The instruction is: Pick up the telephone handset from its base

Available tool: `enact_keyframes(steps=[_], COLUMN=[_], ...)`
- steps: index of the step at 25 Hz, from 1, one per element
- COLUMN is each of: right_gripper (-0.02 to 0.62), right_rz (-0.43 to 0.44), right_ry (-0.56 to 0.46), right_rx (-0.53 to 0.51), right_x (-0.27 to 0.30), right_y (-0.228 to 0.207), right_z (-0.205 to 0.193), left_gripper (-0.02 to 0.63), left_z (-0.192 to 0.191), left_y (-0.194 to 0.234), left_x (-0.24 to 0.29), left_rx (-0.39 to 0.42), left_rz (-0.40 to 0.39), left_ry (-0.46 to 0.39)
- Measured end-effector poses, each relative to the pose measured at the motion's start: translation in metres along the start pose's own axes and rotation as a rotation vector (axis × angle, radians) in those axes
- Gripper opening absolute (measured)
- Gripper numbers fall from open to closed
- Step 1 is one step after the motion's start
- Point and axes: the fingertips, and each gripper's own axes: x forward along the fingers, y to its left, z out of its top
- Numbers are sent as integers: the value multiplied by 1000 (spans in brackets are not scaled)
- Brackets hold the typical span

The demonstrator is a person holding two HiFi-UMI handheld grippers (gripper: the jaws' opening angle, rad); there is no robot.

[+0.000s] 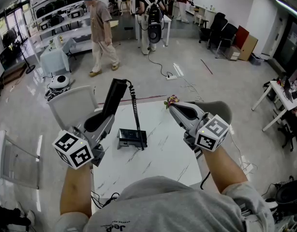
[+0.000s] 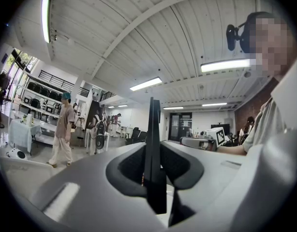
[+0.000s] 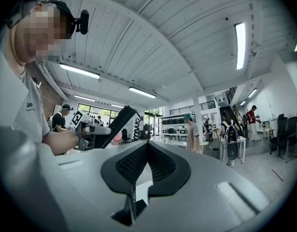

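Two tools are up over the white bench (image 1: 163, 158), and only my left tool (image 1: 105, 121) has anything in it. Its jaws are pinched shut on the lower end of the black handset (image 1: 116, 93), which stands tilted in the air with its upper end leaning out past the bench's far edge. The handset is therefore clear of its base (image 1: 132, 138), which sits alone on the bench a little toward the left edge. Gripping low lets the coiled cord (image 1: 135, 112) hang from the handset's top end down to the base. It looks fairly drawn out, so I judge there is little slack for going higher without tugging the base. My right tool (image 1: 174, 108) hovers over the far edge, toward the right, jaws closed together on nothing, apart from the cord. Bench surface shows on every side of the base, and open floor (image 1: 197, 76) lies beyond the far edge.
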Motion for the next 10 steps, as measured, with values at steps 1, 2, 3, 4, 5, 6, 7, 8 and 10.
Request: enact_keyframes(steps=[1,2,3,4,5,6,7,8,10], right_gripper=[2,2,2,2,2,2,2,2,2], right_rz=[2,3,4,4,4,5,6,7,10], right_ry=[0,0,1,3,5,7,8,8,8], right_rx=[0,0,-1,-1,-1,-1,-2,-2,-2], right_x=[0,0,0,1,1,2,2,3,5], right_y=[0,1,1,1,2,2,2,2,2], right_z=[-1,-2,-3,-3,-3,-3,-3,-2,-2], left_gripper=[140,140,140,140,140,140,140,140,140], left_z=[-1,-1,-2,-2,-2,-1,-1,0,1], left_y=[0,0,0,0,0,0,0,1,2], left_x=[0,0,-1,-1,-1,-1,0,0,1], left_rx=[1,2,4,5,5,4,3,3,4], left_rz=[-2,-4,-8,-10,-10,-8,-8,-9,-9], left_ry=[0,0,-1,-1,-1,-1,-1,-2,-1])
